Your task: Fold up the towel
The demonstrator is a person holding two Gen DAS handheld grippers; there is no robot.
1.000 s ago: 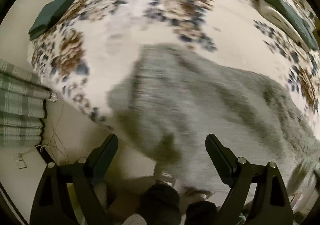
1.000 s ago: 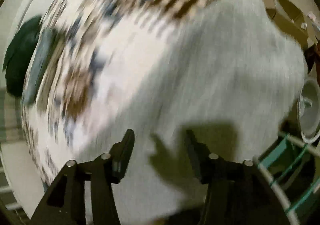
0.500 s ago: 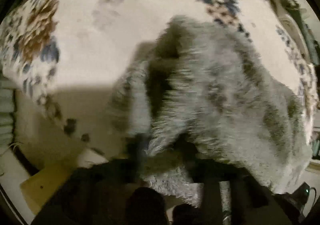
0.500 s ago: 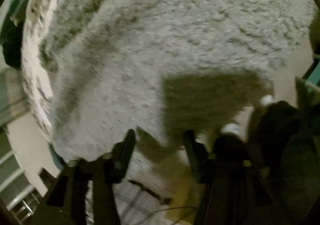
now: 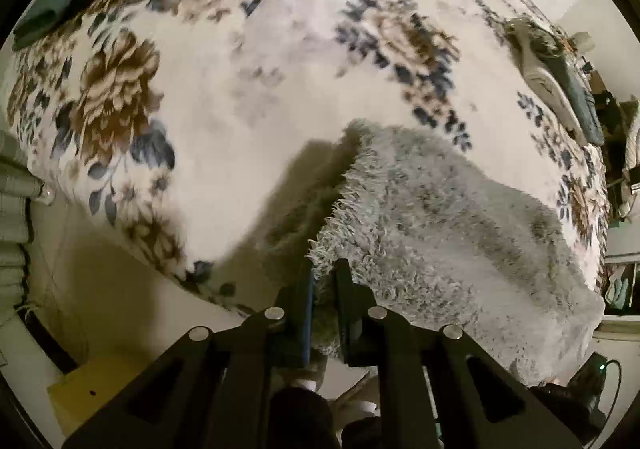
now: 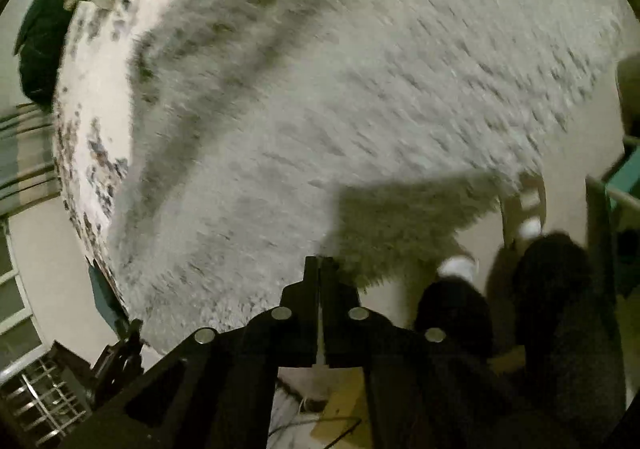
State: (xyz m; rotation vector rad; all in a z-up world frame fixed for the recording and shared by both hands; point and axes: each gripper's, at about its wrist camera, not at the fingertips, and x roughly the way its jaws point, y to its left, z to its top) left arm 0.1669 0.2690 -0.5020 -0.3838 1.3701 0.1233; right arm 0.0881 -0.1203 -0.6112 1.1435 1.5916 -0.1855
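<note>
Since a second ago, both hand-held grippers have been closed: the jaws that stood wide apart above the towel (image 5: 452, 233) are now drawn together on its near edge. The left hand-held gripper (image 5: 323, 269) is clamped on a shaggy corner, which is raised off the floral bedspread (image 5: 224, 97) so that a shadow is thrown beneath it. In the right wrist view, the right hand-held gripper (image 6: 320, 265) is seen pressed nearly shut at the towel's near hem, and pile appears to be pinched between the fingers, though blur leaves this less certain. The grey towel is spread on the bed, its far part flat. Only the grasp is judged done; no fold is yet laid, and the carrying-over and smoothing remain.
</note>
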